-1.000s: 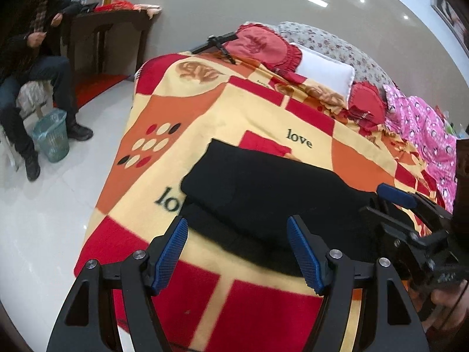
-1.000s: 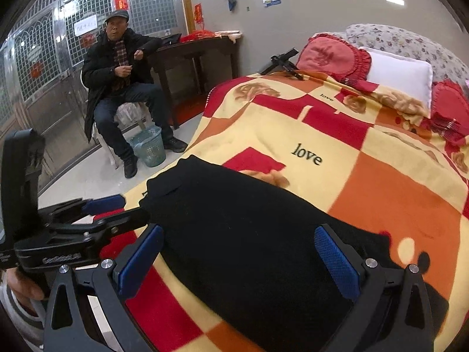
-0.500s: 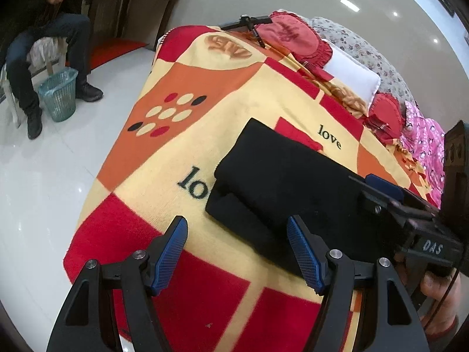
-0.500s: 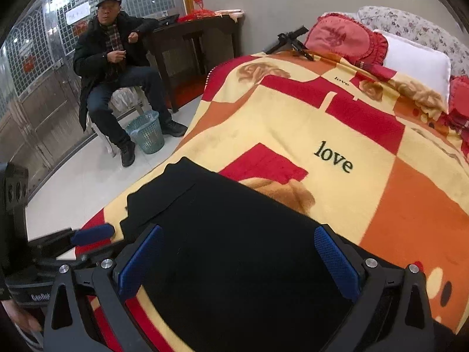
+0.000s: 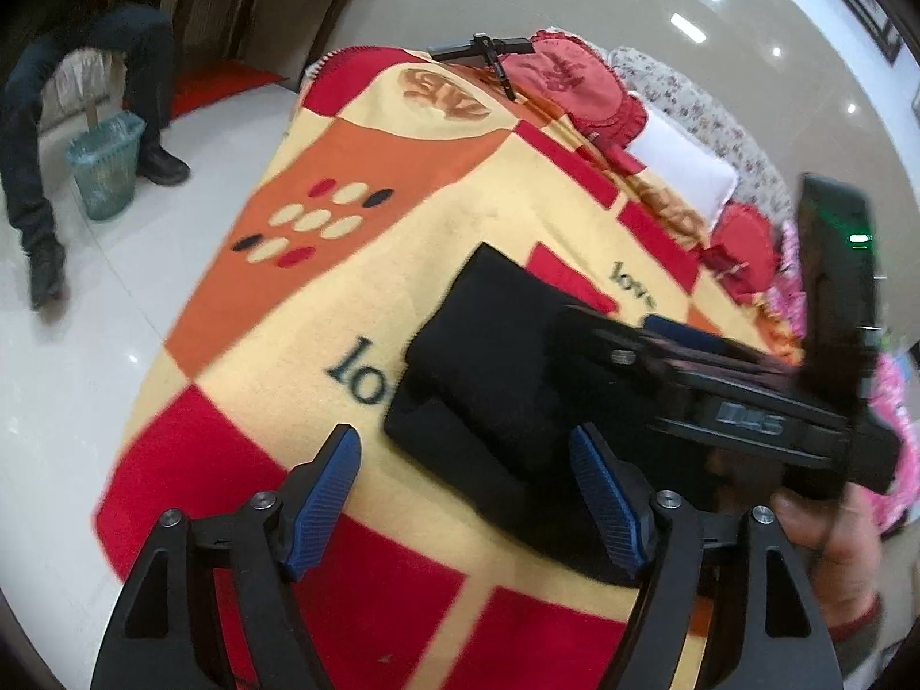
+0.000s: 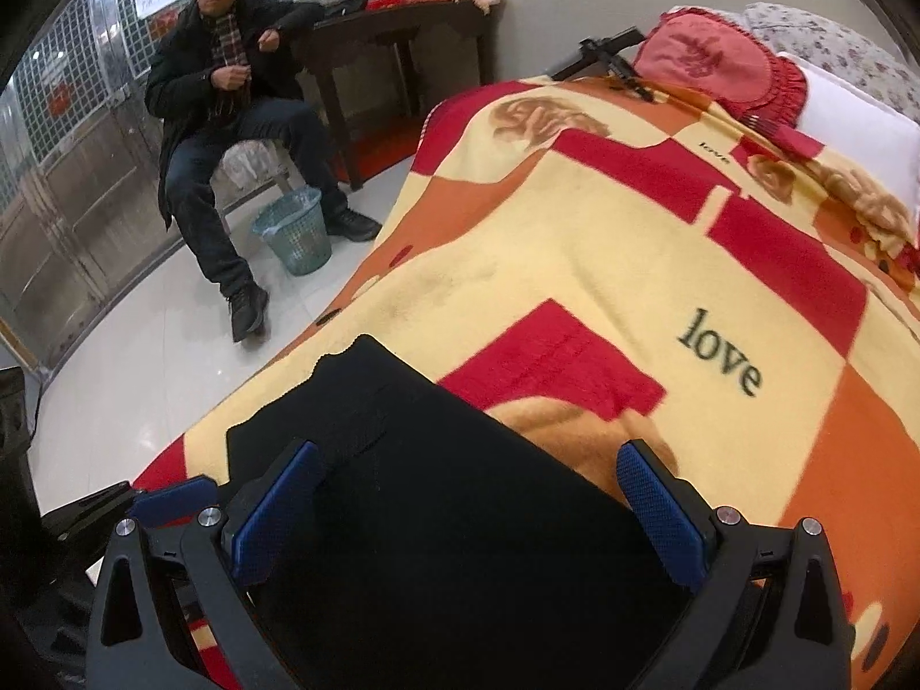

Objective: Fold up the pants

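Observation:
Black pants (image 5: 483,368) lie folded in layers on a red, orange and yellow blanket (image 5: 356,299) on the bed. My left gripper (image 5: 468,494) is open and empty, held above the near end of the pants. My right gripper (image 6: 468,509) is open and empty, just over the black cloth (image 6: 448,494). The right gripper's body (image 5: 730,397) shows in the left wrist view, over the pants' right part. The left gripper's blue fingertip (image 6: 172,497) shows at the lower left of the right wrist view.
A man (image 6: 230,86) sits on a chair at the far left beside a green waste basket (image 6: 296,236). A dark wooden table (image 6: 397,34) stands behind him. Red cushions (image 6: 713,57), a white pillow (image 6: 857,138) and a black tripod (image 6: 609,57) lie at the head of the bed.
Both grippers have pulled back and risen from the pants, staying open. The right gripper has swung in front of the left wrist camera. The pants lie as before.

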